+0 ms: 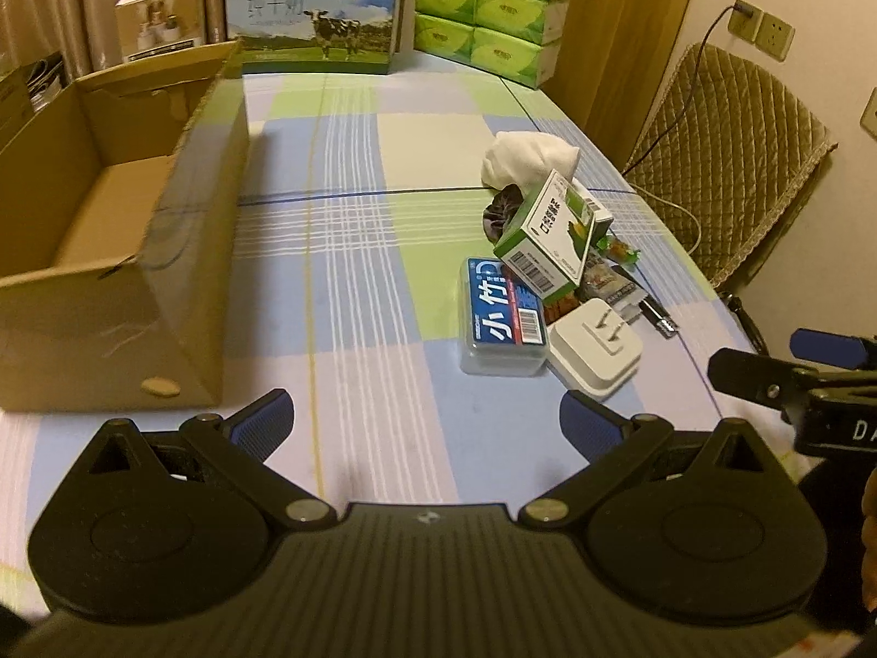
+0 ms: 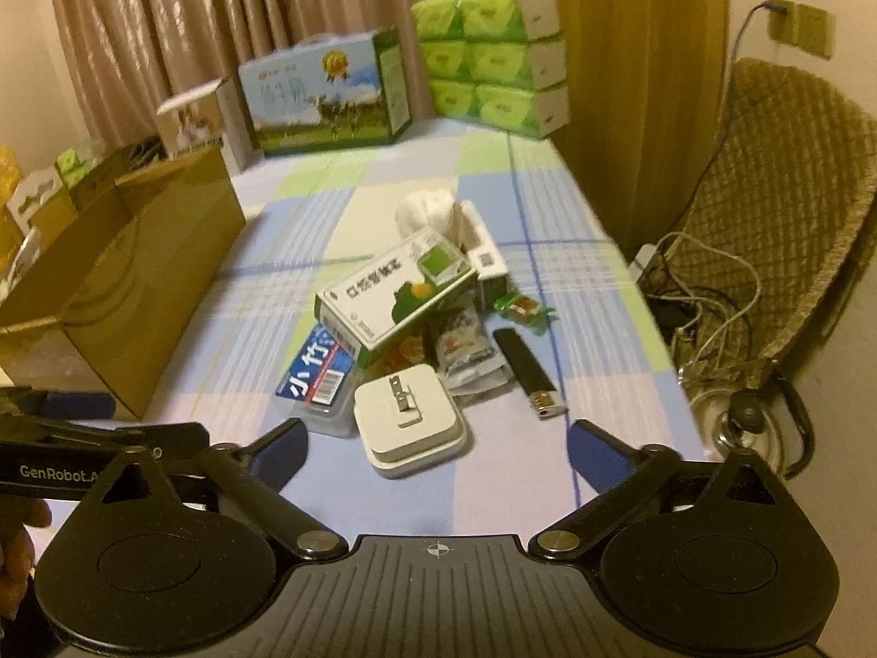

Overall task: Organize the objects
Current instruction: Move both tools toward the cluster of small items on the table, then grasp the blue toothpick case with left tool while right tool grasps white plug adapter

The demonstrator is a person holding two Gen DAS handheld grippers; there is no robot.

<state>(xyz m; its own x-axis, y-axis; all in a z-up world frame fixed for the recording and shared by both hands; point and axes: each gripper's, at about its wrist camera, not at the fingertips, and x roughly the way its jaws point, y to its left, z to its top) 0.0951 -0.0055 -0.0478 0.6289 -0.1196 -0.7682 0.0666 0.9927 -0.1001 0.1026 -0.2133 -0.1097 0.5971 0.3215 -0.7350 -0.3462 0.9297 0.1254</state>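
- Left gripper (image 1: 425,425): jaws spread wide and holding nothing, poised above the checked cloth of the worktop (image 1: 356,274), between the cardboard box and the pile of small items.
- Right gripper (image 2: 436,455): jaws likewise spread wide and holding nothing, with the white plug adapter just ahead of them.
- One white plug adapter (image 2: 408,419) lies prongs up at the near edge of the pile; two metal prongs show.
- One clear case with a blue label (image 1: 501,329) lies flat, touching the adapter on its left.
- One green-and-white carton (image 2: 394,293) rests tilted across the pile, its lower end over the blue-labelled case.
- One black lighter (image 2: 529,373) lies flat on the cloth to the right of the adapter, apart from it.
- Between the carton and the lighter lie foil snack sachets (image 2: 466,353); their count cannot be told. One small green-wrapped sweet (image 2: 520,307) lies just behind them.
- One white cloth bundle (image 1: 529,156) sits at the far end of the pile; a second white carton (image 2: 485,252) lies beside it.
- One open cardboard box (image 1: 109,230) stands on the left of the worktop, well apart from the pile.
- At the far edge: one milk gift carton (image 1: 320,13), one smaller white carton (image 1: 159,19), and a stack of tissue packs (image 1: 488,8), six green faces visible.
- One quilted chair (image 2: 778,208) stands to the right of the worktop.
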